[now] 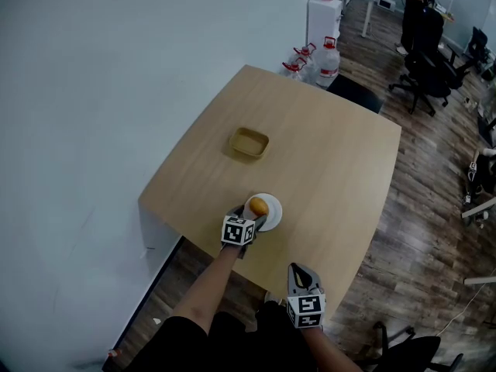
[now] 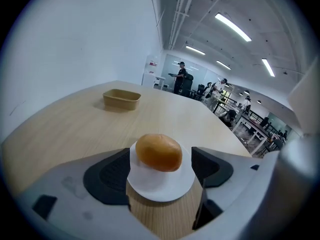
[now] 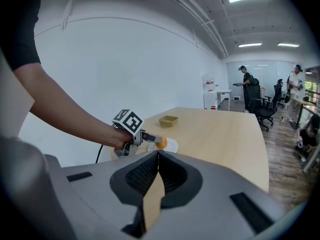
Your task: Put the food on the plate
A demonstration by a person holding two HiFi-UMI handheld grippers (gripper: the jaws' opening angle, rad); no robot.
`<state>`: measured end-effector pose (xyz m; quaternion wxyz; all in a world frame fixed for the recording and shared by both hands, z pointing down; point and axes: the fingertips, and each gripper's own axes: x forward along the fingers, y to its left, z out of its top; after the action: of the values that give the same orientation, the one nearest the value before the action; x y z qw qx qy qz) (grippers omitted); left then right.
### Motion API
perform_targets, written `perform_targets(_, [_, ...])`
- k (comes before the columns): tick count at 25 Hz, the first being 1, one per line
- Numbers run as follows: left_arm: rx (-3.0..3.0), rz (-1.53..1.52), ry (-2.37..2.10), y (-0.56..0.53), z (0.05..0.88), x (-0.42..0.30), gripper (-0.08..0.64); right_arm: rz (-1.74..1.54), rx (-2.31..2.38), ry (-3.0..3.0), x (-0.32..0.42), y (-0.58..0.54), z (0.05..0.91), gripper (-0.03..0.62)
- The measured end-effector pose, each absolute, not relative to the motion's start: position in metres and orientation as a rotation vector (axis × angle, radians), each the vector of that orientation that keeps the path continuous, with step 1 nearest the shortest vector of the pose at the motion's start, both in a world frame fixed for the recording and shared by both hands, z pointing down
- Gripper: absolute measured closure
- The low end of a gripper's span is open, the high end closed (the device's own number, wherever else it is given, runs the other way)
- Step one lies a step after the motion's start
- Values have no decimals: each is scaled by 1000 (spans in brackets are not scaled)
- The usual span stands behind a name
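A golden-brown bun (image 1: 259, 205) lies on a small white plate (image 1: 272, 218) near the front edge of the wooden table (image 1: 333, 153). My left gripper (image 1: 254, 214) is at the plate with its jaws spread either side of the bun. In the left gripper view the bun (image 2: 159, 152) rests on the plate (image 2: 160, 190), and both dark pads (image 2: 110, 176) stand clear of it, so the left gripper (image 2: 160, 168) is open. My right gripper (image 1: 301, 271) hangs off the table's front edge, near my body. Its jaws (image 3: 158, 156) are shut with nothing between them.
A shallow tan container (image 1: 249, 142) stands farther back on the table, to the left. Water bottles (image 1: 328, 56) are on the floor behind the far corner. Office chairs (image 1: 426, 68) and people are at the back right, and a white wall runs along the left.
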<state>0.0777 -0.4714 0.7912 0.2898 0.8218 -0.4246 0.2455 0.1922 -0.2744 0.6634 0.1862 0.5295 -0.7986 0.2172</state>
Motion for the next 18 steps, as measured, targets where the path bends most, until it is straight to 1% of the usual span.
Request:
perform_targets(5, [2225, 600, -1158, -457, 771, 70, 209, 590, 1523, -2281, 185, -277, 649, 532])
perform_targets(10, [2246, 621, -1148, -407, 745, 69, 209, 582, 1564, -2315, 186, -269, 627, 532])
perform_targets(18, [2286, 314, -1145, -310, 661, 48, 212, 580, 1686, -2287, 201, -243, 604, 532])
